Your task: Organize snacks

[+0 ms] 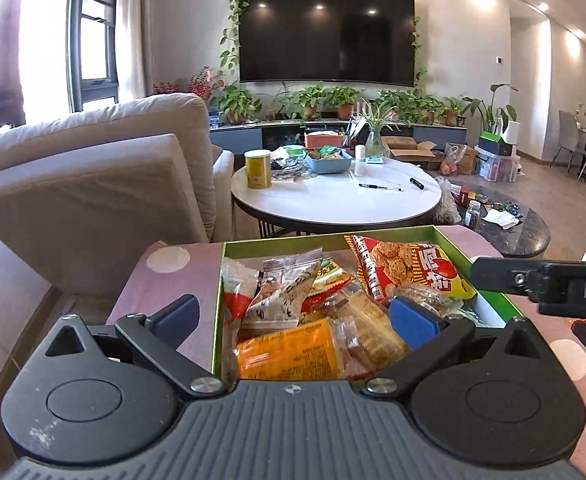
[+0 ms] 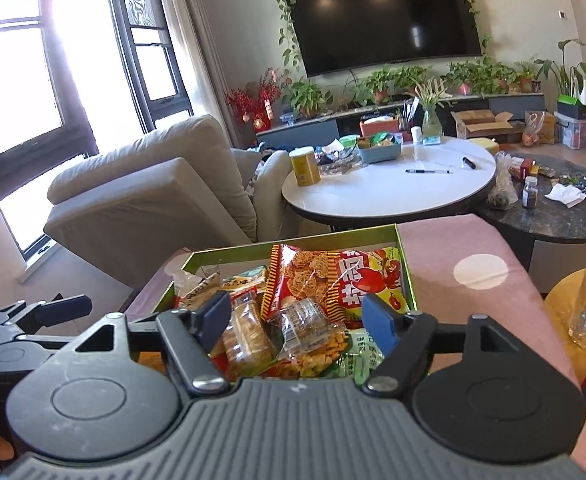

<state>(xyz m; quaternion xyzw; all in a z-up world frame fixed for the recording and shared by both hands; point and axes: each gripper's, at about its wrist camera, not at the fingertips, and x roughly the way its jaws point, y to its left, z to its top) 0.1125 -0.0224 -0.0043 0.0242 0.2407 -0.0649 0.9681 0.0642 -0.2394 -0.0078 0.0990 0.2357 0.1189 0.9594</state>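
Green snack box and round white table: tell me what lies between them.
Only the far strip of pink dotted cloth, then an open gap, separates the green snack box from the round white table; the right wrist view shows it best.

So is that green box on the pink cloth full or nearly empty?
Full. The green box is heaped with snack packets, a big red chip bag lying on top; hardly any of its floor shows.

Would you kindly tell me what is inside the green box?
The green box holds piled snack packets: a big red bag, an orange pack, and wrapped biscuits. The box floor and lower packets are covered.
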